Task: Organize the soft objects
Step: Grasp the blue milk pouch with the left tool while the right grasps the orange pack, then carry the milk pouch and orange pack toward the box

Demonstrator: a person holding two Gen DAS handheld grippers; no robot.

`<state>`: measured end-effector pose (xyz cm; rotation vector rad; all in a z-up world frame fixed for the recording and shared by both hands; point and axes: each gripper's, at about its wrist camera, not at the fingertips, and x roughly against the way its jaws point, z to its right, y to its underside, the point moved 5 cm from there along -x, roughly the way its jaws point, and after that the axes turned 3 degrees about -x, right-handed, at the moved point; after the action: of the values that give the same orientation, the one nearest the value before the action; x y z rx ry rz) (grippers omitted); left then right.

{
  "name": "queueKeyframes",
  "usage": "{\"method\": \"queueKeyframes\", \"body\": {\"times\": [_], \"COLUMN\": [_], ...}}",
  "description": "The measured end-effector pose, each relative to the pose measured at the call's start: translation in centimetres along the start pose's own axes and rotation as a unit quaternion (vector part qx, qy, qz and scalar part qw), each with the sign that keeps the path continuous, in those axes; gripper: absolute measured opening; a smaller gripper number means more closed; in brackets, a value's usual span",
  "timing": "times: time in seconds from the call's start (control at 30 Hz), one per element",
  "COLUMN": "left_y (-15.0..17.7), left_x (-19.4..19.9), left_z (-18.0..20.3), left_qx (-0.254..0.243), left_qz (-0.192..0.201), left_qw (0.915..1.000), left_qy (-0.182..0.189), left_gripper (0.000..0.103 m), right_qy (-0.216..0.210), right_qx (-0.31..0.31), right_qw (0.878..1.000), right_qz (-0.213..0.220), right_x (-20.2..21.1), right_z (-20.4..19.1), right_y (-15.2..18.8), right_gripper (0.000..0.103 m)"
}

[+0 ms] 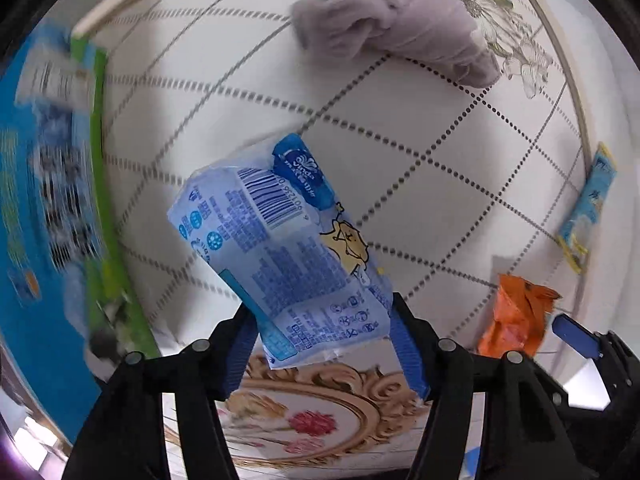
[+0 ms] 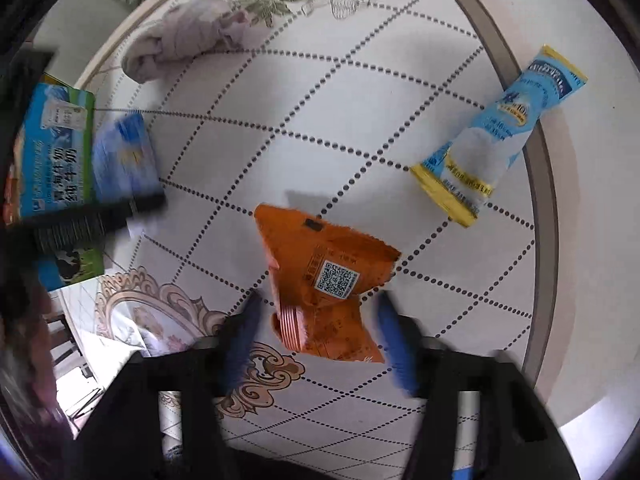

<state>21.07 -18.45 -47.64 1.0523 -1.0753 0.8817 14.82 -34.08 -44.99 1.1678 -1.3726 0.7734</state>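
Observation:
My left gripper is shut on a pale blue tissue pack, its blue pads pressing the pack's lower end, and the pack tilts up and to the left over the table. The same tissue pack shows blurred at the left of the right wrist view. My right gripper points down with its jaws open on either side of a crumpled orange snack packet lying on the table. A strip of cloth shows between the left pad and the packet. A rumpled mauve cloth lies at the far side.
A blue and green carton stands at the left edge of the table. A light blue and yellow sachet lies near the right rim. The round table has a white dotted-grid cover with a gilt floral print near me.

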Motion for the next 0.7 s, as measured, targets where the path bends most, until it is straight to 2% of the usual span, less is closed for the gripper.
{"method": "queueKeyframes", "body": {"times": [0.07,0.17,0.3,0.37,0.47,0.53,0.57,0.63,0.7], "left_y": [0.5,0.7,0.0,-1.8,-3.6,-3.9,-3.9,-4.4,-4.9], "left_x": [0.1,0.5,1.0,1.4,1.2,0.3,-0.1,-0.9,-0.9], "left_z": [-1.0,-2.2,-3.1,-2.7,-2.3,-2.6,-2.7,-1.6,-1.8], "left_qx": [0.031,0.079,0.097,0.102,0.115,0.131,0.143,0.161,0.172], "left_qz": [-0.003,-0.001,0.002,0.0,-0.005,-0.014,-0.017,-0.018,-0.007], "left_qw": [0.9987,0.9927,0.9897,0.9886,0.9889,0.9872,0.9853,0.9824,0.9802], "left_qy": [0.04,0.092,0.105,0.111,0.094,0.09,0.091,0.094,0.098], "left_gripper": [0.061,0.063,0.063,0.063,0.064,0.066,0.067,0.066,0.066], "right_qy": [0.008,-0.002,0.001,0.001,0.0,0.001,-0.001,-0.012,-0.012], "right_qx": [0.003,0.003,-0.004,-0.013,-0.022,-0.028,-0.03,-0.041,-0.044], "right_qw": [1.0,1.0,1.0,1.0,1.0,1.0,0.999,0.999,0.999], "right_qz": [0.006,-0.003,-0.003,-0.004,-0.011,-0.013,-0.013,-0.014,-0.014], "right_x": [0.5,0.3,-1.1,-1.8,-2.5,-2.8,-2.9,-3.2,-3.2], "right_z": [0.5,0.3,-0.5,-1.0,-0.7,-0.4,-0.1,-0.3,-0.3], "right_y": [-0.1,-0.3,0.0,0.2,0.5,0.5,0.5,0.5,0.5], "right_gripper": [0.079,0.079,0.079,0.078,0.073,0.062,0.061,0.052,0.051]}}
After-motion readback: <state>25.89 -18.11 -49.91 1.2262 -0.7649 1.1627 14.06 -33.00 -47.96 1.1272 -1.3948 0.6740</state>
